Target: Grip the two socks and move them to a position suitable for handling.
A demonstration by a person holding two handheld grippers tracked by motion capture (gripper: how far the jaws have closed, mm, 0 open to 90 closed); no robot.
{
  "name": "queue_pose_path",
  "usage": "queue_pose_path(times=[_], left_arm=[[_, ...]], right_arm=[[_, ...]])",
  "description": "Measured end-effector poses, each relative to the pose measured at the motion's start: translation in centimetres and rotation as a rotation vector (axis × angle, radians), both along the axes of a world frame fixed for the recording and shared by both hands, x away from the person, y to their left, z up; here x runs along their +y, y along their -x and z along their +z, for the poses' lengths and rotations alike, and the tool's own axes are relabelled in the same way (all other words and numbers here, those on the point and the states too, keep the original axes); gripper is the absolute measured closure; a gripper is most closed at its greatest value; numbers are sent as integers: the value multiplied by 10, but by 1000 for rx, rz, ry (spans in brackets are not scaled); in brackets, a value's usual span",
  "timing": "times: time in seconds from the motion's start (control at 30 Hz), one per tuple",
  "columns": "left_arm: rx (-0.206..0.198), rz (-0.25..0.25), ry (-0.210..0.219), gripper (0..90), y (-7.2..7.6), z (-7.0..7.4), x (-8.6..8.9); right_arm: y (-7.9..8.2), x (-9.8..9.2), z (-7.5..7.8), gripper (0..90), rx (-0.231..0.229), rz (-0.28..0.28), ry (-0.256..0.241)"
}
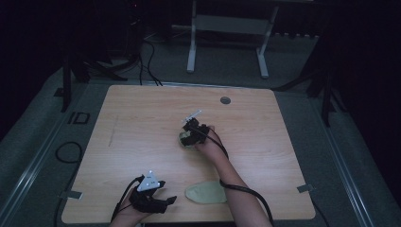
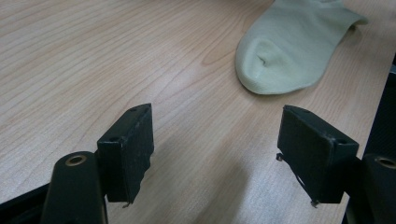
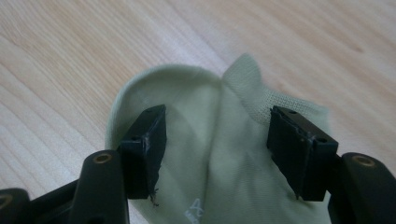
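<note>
The right gripper (image 3: 212, 154) hangs low over a pale green, soft knitted sock (image 3: 187, 112) near the middle of the light wooden table (image 1: 142, 123), jaws spread wide and holding nothing, the cloth lying between them. The left gripper (image 2: 217, 154) is likewise wide open and empty at the near edge, with a second pale green sock (image 2: 289, 46) at about one o'clock from it. Such fabric is likely light, limp and hard to damage; pinching a doubled fold near the ribbed cuff should grip best.
</note>
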State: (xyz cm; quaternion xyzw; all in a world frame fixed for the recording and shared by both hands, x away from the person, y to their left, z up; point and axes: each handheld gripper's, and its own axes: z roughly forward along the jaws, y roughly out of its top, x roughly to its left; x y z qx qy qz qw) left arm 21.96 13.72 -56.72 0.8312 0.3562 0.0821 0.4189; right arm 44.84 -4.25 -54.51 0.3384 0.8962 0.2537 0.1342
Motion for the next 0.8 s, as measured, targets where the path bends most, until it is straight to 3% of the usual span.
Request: queue_pose_path(times=[0.2,0.37,0.47,0.73,0.8], left_arm=[[0,10,0,272,0,-1,1],[0,15,0,272,0,-1,2],[2,14,1,272,-1,-1,1],[6,4,0,272,-1,-1,1],[8,4,-2,272,-1,-1,0]], right_arm=[[3,2,-2,436,9,20,9],[8,4,1,691,2,54,29],[9,4,1,809,-24,57,53],[13,-4,11,838,-25,30,19],[18,-10,20,838,-31,24,9]])
